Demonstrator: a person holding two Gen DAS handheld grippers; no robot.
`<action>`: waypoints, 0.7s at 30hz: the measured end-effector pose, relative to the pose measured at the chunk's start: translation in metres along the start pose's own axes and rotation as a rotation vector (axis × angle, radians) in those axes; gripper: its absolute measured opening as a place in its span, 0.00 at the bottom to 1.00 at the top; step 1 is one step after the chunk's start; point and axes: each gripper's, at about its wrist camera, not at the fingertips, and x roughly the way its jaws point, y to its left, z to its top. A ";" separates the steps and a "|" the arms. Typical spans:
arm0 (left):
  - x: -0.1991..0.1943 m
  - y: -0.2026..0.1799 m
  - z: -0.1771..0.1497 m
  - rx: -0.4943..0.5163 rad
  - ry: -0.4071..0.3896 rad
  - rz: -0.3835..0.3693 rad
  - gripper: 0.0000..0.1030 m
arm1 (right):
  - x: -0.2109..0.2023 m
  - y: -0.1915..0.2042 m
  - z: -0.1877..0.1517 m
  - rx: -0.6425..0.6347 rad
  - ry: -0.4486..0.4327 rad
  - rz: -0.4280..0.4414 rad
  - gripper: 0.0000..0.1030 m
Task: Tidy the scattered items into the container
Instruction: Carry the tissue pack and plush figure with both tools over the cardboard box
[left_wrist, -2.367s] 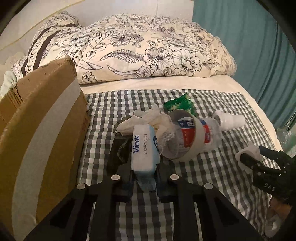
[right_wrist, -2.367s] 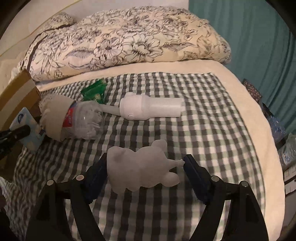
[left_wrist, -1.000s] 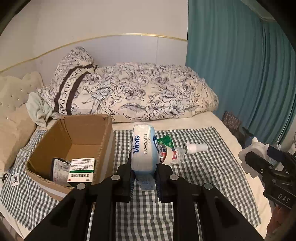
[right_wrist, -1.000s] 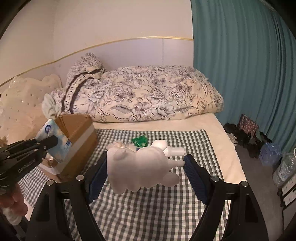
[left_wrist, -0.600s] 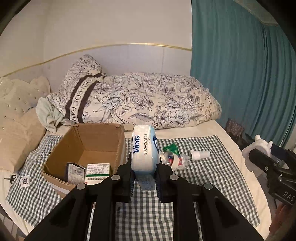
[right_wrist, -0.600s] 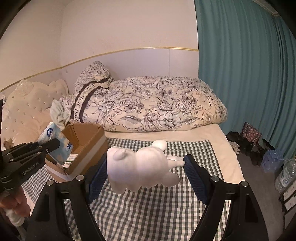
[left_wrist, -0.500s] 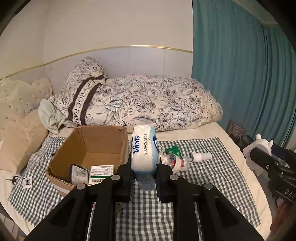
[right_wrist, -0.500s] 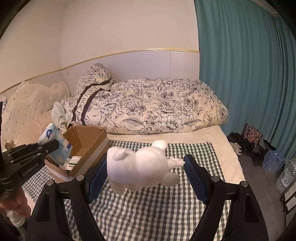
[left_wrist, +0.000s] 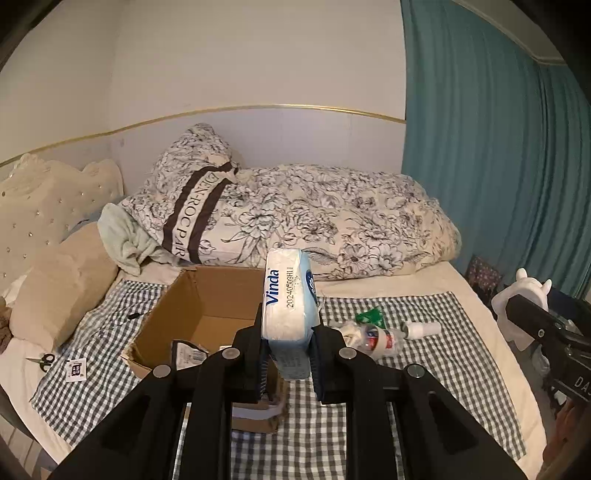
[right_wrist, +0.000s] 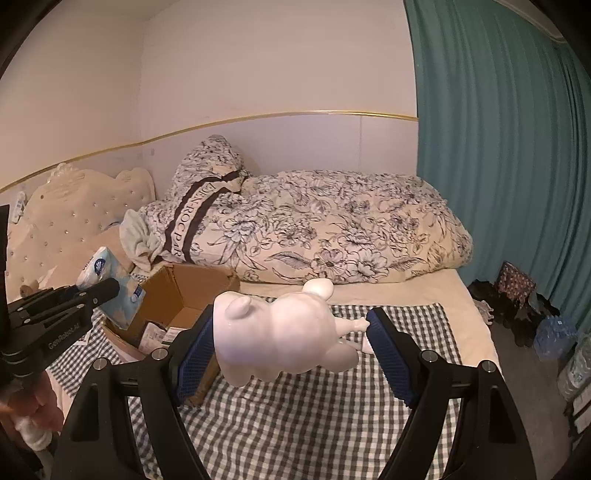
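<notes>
My left gripper (left_wrist: 288, 354) is shut on a blue and white Vinda tissue pack (left_wrist: 290, 299), held upright above the near right corner of the open cardboard box (left_wrist: 207, 306). The box holds a few packets (left_wrist: 188, 354). My right gripper (right_wrist: 291, 343) is shut on a white animal figurine (right_wrist: 280, 336), held high over the checked cloth (right_wrist: 295, 417). On the cloth to the right of the box lie a plastic bottle (left_wrist: 380, 338), a green wrapper (left_wrist: 369, 316) and a white tube (left_wrist: 421, 328). In the right wrist view the tissue pack (right_wrist: 110, 291) shows at the left, over the box (right_wrist: 184, 295).
A floral duvet (left_wrist: 332, 225) and a pillow (left_wrist: 188, 206) lie behind the box. Scissors (left_wrist: 41, 360) and a small tag (left_wrist: 76, 368) rest at the cloth's left edge. A teal curtain (left_wrist: 487, 147) hangs at the right, with bags and bottles (right_wrist: 554, 332) on the floor.
Both grippers have risen and drawn back from the bed with their loads, so the box and the scattered items look smaller and farther off. Neither grip has changed.
</notes>
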 end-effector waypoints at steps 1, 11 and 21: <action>0.001 0.003 0.000 -0.003 0.000 0.003 0.18 | 0.001 0.003 0.001 -0.001 -0.002 0.003 0.77; 0.009 0.041 0.005 -0.027 0.007 0.038 0.18 | 0.020 0.035 0.014 -0.015 -0.010 0.045 0.77; 0.022 0.084 0.008 -0.042 0.019 0.080 0.18 | 0.050 0.079 0.027 -0.052 -0.006 0.098 0.77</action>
